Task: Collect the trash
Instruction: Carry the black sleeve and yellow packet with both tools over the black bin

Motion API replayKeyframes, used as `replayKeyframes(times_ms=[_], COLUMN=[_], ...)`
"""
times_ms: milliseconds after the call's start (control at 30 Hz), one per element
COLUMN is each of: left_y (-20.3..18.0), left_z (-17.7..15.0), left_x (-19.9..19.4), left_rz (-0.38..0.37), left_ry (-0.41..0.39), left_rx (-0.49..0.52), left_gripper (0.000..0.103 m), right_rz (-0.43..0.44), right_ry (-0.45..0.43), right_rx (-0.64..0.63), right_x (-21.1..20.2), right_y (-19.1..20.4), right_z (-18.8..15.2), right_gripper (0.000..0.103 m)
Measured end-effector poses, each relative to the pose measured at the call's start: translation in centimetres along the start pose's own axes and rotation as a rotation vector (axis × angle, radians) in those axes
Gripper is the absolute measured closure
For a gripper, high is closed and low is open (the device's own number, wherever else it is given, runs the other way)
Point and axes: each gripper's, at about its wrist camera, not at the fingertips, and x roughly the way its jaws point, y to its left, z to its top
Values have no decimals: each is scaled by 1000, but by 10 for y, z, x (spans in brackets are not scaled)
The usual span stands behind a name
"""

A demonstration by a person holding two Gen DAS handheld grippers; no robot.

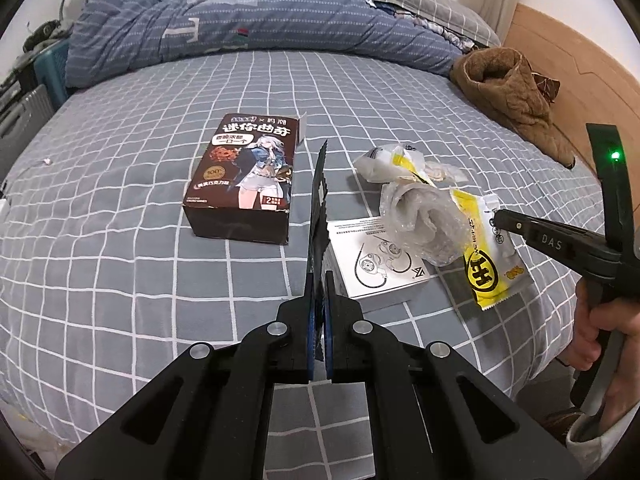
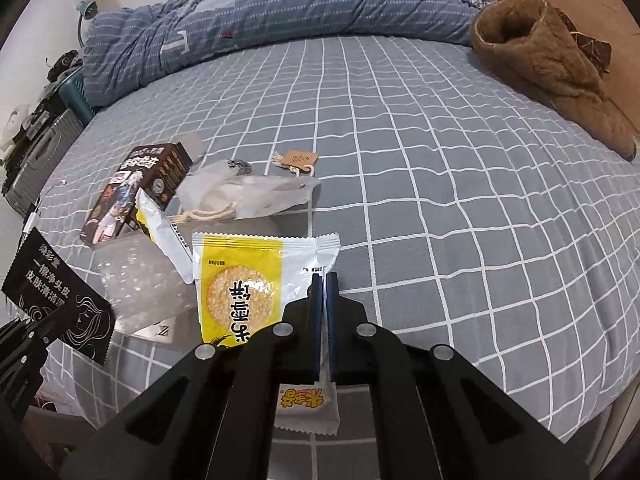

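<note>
My left gripper (image 1: 322, 276) is shut on a flat black sachet (image 1: 319, 208), held edge-on above the bed; the sachet also shows in the right wrist view (image 2: 60, 296). My right gripper (image 2: 323, 280) is shut on a yellow-and-white snack wrapper (image 2: 244, 280), lifted off the bed; the wrapper also shows in the left wrist view (image 1: 482, 252). On the bed lie a brown cookie box (image 1: 244, 176), crumpled bubble wrap (image 1: 424, 220), a white instruction leaflet (image 1: 372, 260), a clear plastic bag (image 2: 248, 192) and a small brown paper tag (image 2: 298, 159).
The bed has a grey checked sheet (image 1: 120, 240). A blue quilt (image 1: 240, 20) lies along the far side. A brown fleece garment (image 2: 552, 64) lies at the far right. A suitcase (image 2: 36, 160) stands at the left of the bed.
</note>
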Motion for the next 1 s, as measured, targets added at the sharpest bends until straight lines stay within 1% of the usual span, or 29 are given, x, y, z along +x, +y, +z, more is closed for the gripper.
replayKeyframes(times_ms=[167,467,700,1000], left_y=[2,-4,-9,-10], left_z=[-1,-10,-27,-46], left_x=[-13,-25,-33,-53], left_rz=[-19,-7,-1,-8], left_ry=[-13,-20,-6,-12], left_rx=[-14,-5,11,-7], left_gripper=[101,101,101,101], right_rz=[3,1,0,6], right_ry=[-14,-36,-52,-74], right_rx=[-3,-13,-19,-27], right_x=[-12,-35,-53,-76], right_y=[1,4,5,13], right_z=[-8,-21,-34,-52], right_gripper=[101,101,101,101])
